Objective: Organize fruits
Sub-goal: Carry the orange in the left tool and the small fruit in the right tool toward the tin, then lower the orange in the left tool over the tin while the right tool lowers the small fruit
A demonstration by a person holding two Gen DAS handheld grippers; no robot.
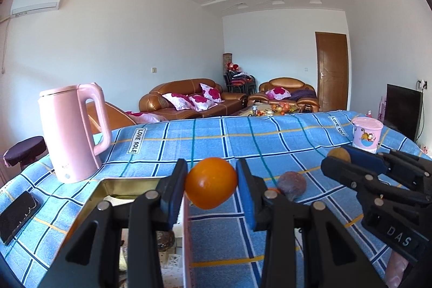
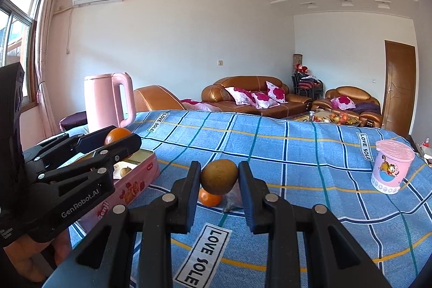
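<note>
My left gripper [image 1: 211, 181] is shut on an orange [image 1: 211, 182] and holds it above the right wall of a pink tin box [image 1: 186, 234]; the same gripper with the orange [image 2: 116, 136] shows in the right wrist view over the tin [image 2: 140, 174]. My right gripper [image 2: 219, 180] is shut on a brown kiwi [image 2: 219, 176], held above the cloth. Beneath it lie a small orange [image 2: 210, 199] and a purplish fruit [image 2: 234, 197]. In the left wrist view the right gripper [image 1: 337, 161] holds the kiwi [image 1: 338, 155], with the purplish fruit [image 1: 292, 184] nearby.
A pink kettle [image 1: 71, 134] stands at the table's far left. A pink cartoon cup [image 1: 365, 134] stands at the far right. A dark phone [image 1: 17, 216] lies near the left edge. The tin holds fruit [image 2: 125, 171]. A blue checked cloth [image 1: 216, 142] covers the table.
</note>
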